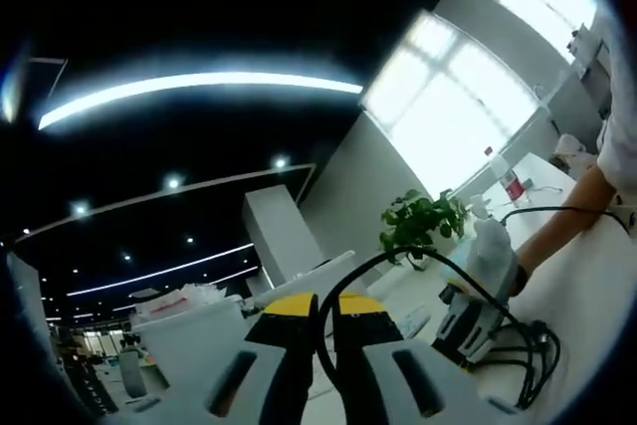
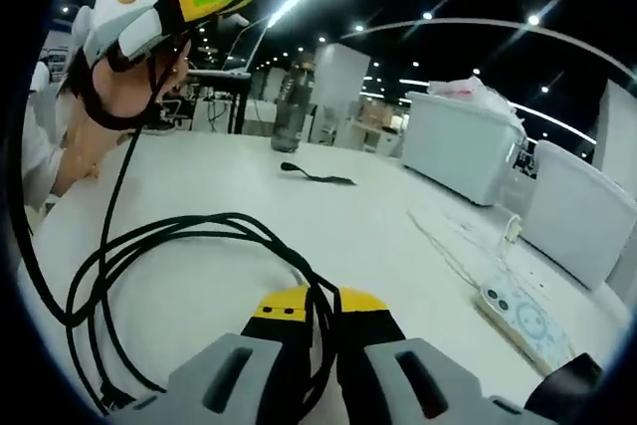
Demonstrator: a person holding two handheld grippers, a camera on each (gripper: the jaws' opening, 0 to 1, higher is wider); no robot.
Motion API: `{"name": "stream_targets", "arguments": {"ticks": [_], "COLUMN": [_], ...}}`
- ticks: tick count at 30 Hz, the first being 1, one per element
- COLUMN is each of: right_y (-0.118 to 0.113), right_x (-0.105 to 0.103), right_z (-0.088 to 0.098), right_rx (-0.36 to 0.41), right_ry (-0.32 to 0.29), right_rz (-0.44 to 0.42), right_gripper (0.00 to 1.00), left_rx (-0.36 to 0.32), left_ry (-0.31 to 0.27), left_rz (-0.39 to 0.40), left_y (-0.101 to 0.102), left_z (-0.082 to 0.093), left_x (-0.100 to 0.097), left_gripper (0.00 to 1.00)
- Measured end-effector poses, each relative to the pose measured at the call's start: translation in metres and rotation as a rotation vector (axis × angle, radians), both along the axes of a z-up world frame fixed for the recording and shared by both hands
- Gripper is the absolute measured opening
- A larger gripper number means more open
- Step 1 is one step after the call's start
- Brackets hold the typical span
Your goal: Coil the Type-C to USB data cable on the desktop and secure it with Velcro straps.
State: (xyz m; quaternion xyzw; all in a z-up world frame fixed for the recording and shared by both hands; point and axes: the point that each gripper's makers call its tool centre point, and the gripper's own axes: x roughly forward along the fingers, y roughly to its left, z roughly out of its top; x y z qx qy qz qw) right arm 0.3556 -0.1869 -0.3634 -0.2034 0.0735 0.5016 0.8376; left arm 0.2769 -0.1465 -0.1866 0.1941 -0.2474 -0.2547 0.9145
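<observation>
1. Black cable (image 2: 189, 246) pinched between nearly closed yellow-tipped jaws of right gripper (image 2: 320, 308), loops lying on white surface (image 2: 378, 236).
2. Same cable clamped in left gripper (image 1: 324, 314), raised above the surface.
3. Coiling step under way, apparently; next: gather loops evenly.
4. Velcro strap (image 2: 317, 175) well apart, untouched.

In the right gripper view the cable (image 2: 179, 246) lies looped on the surface (image 2: 378, 236), reaching into the right tongs (image 2: 320, 311). Beyond the loops lies a Velcro strap (image 2: 317, 176), a bottle (image 2: 290, 111) behind it. A power strip (image 2: 523, 320) lies right of the cable.
</observation>
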Motion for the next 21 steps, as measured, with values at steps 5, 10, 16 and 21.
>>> {"name": "stream_targets", "arguments": {"ticks": [5, 10, 16, 21], "right_y": [0.000, -0.006, -0.008, -0.017], "right_x": [0.001, 0.007, -0.003, -0.005], "right_z": [-0.004, 0.007, 0.035, 0.057], "right_rx": [-0.022, -0.068, 0.144, 0.230], "right_ry": [-0.016, -0.111, -0.012, 0.002], "right_rz": [-0.001, -0.024, -0.018, -0.043], "right_gripper": [0.08, 0.04, 0.05, 0.04], "left_rx": [-0.008, -0.006, -0.024, -0.013], "left_ry": [0.003, 0.010, 0.038, 0.052], "left_rz": [-0.003, 0.013, 0.035, 0.041], "left_y": [0.000, 0.002, 0.009, 0.007], "left_z": [0.001, -0.001, -0.005, -0.010], "left_x": [0.000, 0.002, 0.008, 0.010], "left_gripper": [0.08, 0.08, 0.08, 0.08]}}
